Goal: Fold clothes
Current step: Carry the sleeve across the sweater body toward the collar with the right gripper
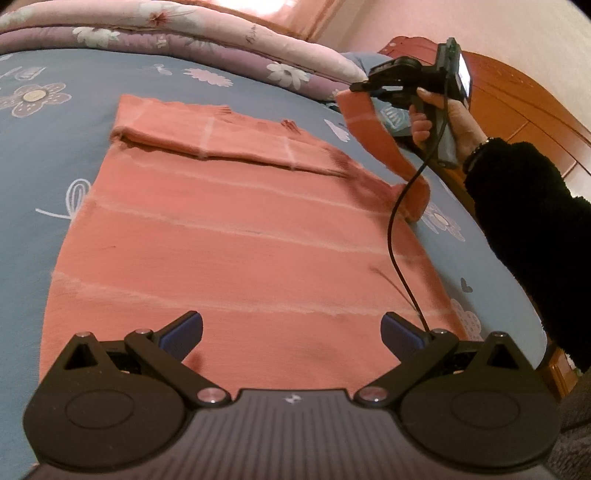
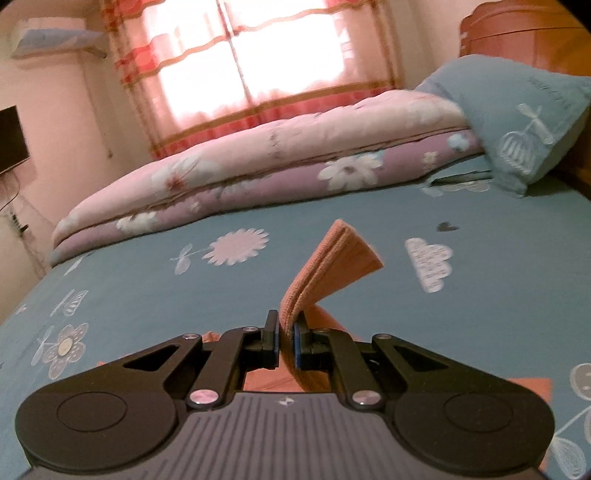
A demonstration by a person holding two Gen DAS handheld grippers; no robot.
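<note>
Right hand-held gripper (image 2: 284,334) clamped on the salmon sweater's (image 1: 229,236) sleeve cuff (image 2: 332,254), lifted above the bed (image 2: 147,280). Left hand-held gripper (image 1: 291,332) spread wide over the hem, gripping nothing.

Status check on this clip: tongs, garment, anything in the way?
Left tongs open, empty, over the sweater. Right tongs shut on the sleeve cuff, lifted off the bed. Other sleeve already folded across. Nothing in the way.

Blue bedsheet (image 2: 332,236) w/ white flower prints, folded pink & purple floral quilt (image 2: 258,162) along far edge, blue pillow (image 2: 517,122) nr wooden headboard (image 2: 517,29), curtained window (image 2: 251,59), wall AC unit (image 2: 51,40), dark TV (image 2: 11,136) at left.
</note>
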